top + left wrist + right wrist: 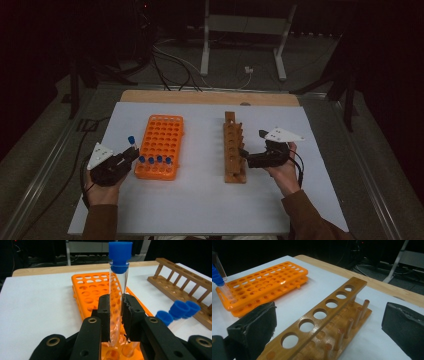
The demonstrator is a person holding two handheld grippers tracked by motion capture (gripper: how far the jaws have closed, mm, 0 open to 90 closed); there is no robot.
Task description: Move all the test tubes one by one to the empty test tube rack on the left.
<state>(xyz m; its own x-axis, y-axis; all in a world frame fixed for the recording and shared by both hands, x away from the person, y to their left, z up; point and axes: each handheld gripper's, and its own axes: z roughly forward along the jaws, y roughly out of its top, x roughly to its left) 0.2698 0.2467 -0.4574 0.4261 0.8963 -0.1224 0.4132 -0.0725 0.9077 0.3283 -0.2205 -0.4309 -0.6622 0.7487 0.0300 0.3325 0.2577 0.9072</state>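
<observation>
My left gripper (131,154) (117,301) is shut on a clear test tube (117,287) with a blue cap (120,255) (131,140). The tube stands upright at the near left corner of the orange rack (160,137) (91,287); whether its tip sits in a hole I cannot tell. Several blue-capped tubes (155,160) (178,310) stand in the rack's near row. My right gripper (244,155) (329,317) is open, its pads (254,325) wide apart on either side of the empty wooden rack (233,145) (324,312).
Both racks lie on a white sheet (200,195) over a wooden table (210,97). Cables (170,65) and a metal stand (245,30) are on the floor beyond the far edge. A blue-capped tube (217,277) shows at the left edge of the right gripper view.
</observation>
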